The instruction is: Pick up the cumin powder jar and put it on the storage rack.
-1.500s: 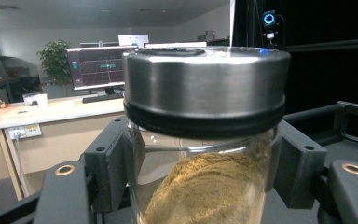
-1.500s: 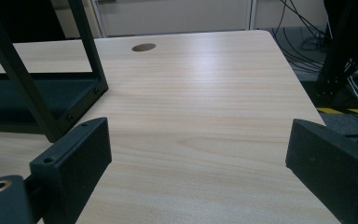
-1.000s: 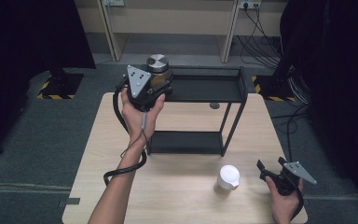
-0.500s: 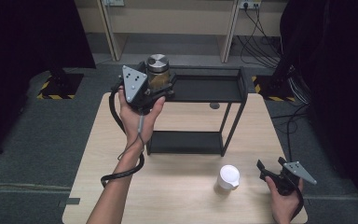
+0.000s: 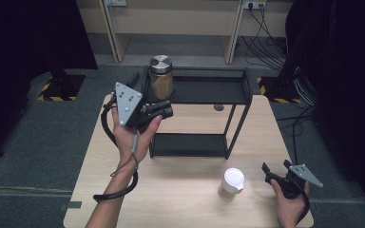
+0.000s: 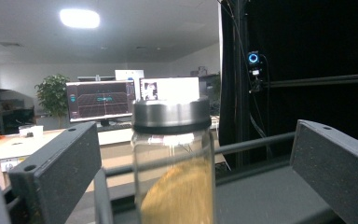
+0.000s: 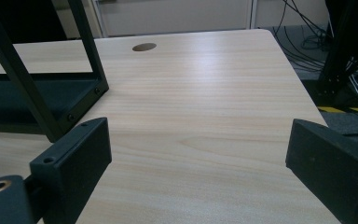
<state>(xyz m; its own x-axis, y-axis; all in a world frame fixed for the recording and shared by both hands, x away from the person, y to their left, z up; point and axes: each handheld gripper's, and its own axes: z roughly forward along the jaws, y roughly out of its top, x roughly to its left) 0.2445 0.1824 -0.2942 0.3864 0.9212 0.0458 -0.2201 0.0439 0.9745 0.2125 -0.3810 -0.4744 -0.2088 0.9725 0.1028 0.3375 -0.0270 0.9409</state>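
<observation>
A glass jar [image 5: 161, 77] with a metal lid and brownish contents stands upright at the left end of the black rack's top shelf [image 5: 204, 90]. My left gripper [image 5: 160, 108] is held just in front of and below it, a little apart from it, jaws open. In the left gripper view the jar [image 6: 173, 158] stands beyond my left gripper [image 6: 193, 140], in line with the gap between the jaws and untouched. Near the table's front right corner my right gripper [image 5: 273, 169] is open and holds nothing. The right gripper view looks past that gripper [image 7: 200, 149] onto bare wood.
A white lidded cup [image 5: 233, 180] stands on the wooden table [image 5: 180, 204], just left of the right gripper. The rack's lower shelf [image 5: 190, 145] lies behind it, and a rack leg [image 7: 37, 107] is close on the right gripper's left. A cable hole [image 5: 218, 107] sits under the rack.
My left gripper has drawn back from the jar, toward the person and slightly left. The jar stays on the top shelf. The right gripper and cup have not moved.
</observation>
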